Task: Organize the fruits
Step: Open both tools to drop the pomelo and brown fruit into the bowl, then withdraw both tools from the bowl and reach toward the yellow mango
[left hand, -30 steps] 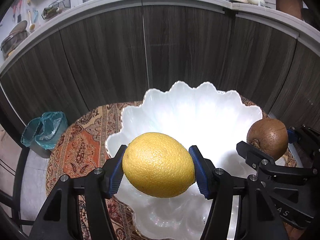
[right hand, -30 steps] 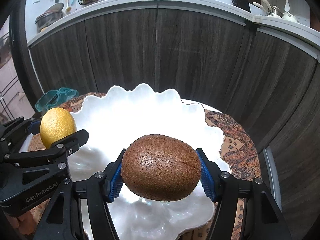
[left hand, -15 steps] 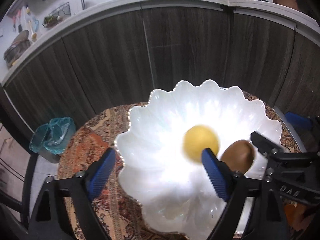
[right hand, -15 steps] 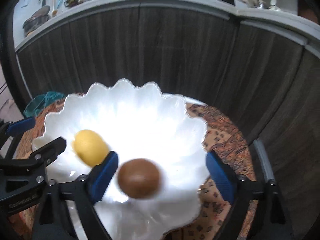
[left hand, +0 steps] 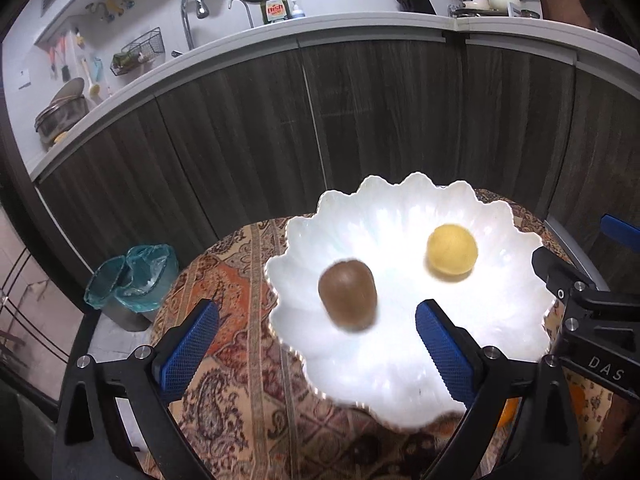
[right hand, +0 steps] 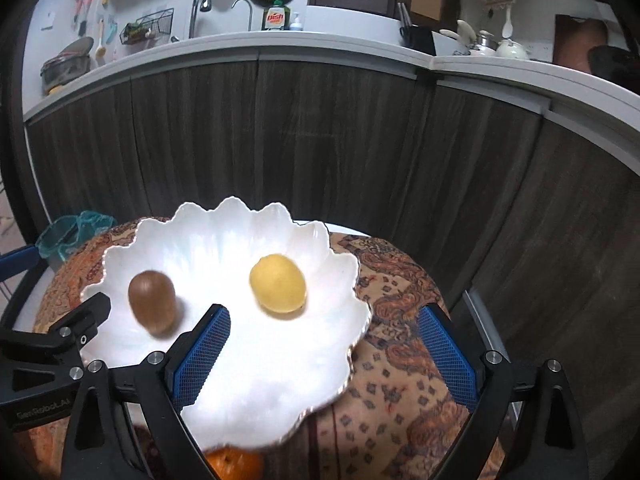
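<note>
A white scalloped bowl [left hand: 400, 208] [right hand: 224, 232] stands on the cloth-covered round table. In it lie a yellow lemon [left hand: 452, 254] [right hand: 278, 283] and, to its left, a brown kiwi [left hand: 347, 294] [right hand: 152, 302], both slightly blurred. My left gripper [left hand: 316, 344] hangs over the bowl's near left rim, its jaws opening wide and gripping nothing. My right gripper [right hand: 325, 356] hangs over the near right rim, jaws also opening, nothing held. Each gripper shows at the edge of the other's view.
A patterned orange cloth [left hand: 248, 280] covers the table. An orange [right hand: 234, 462] peeks out under the bowl's near rim. A bin with a teal bag [left hand: 132, 280] stands on the floor to the left. Dark wood cabinets [left hand: 360, 120] run behind.
Both grippers opened and let go. The lemon and kiwi dropped into the bowl and rolled past each other. Both grippers drew back and rose a little.
</note>
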### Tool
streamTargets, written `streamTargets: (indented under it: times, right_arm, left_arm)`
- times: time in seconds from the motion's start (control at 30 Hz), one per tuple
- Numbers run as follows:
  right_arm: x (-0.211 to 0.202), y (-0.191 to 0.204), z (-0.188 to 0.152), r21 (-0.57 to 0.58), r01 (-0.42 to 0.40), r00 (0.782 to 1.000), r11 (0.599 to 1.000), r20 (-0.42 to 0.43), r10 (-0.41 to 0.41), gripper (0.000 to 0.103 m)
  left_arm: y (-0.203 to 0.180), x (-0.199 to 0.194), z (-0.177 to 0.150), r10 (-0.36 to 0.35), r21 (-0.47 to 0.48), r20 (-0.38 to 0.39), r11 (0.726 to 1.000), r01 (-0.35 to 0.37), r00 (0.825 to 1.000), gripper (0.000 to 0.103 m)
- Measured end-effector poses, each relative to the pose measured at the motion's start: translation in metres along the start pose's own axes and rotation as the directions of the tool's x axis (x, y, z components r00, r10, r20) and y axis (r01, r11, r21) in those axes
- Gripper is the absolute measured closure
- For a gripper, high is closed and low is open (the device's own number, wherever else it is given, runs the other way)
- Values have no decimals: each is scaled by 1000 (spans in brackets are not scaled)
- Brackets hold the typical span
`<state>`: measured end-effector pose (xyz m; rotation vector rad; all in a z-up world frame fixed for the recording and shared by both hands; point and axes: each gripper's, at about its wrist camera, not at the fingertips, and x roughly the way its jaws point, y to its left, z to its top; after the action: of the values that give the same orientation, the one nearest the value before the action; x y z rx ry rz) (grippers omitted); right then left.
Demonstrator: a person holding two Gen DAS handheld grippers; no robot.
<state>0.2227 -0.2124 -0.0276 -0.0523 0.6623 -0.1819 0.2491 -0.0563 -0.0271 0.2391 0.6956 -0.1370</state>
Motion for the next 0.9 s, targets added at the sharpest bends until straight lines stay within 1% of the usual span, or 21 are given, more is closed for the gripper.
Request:
streamTargets:
  times: [0.23, 0.57, 0.7, 0.9]
  right_arm:
    - [-29, -5, -11, 25, 12, 1000, 1000, 20, -13, 7]
    - [-61, -14, -27, 51, -12, 999, 999, 34, 10, 7]
    - [-71, -17, -35, 67, -21, 999, 998, 33, 18, 7]
    - [-84, -20, -49, 70, -12, 999, 998, 36, 10, 7]
  left_arm:
    - [0, -31, -14, 5, -19, 26, 1000, -5, 1000, 3]
    - [-4, -69, -36, 4, -45, 52, 999, -2, 999, 3]
    - [-6, -78, -43, 5, -51, 65, 999, -2, 998, 3]
    - [-10, -89, -58, -7, -61, 68, 998, 11, 998, 3]
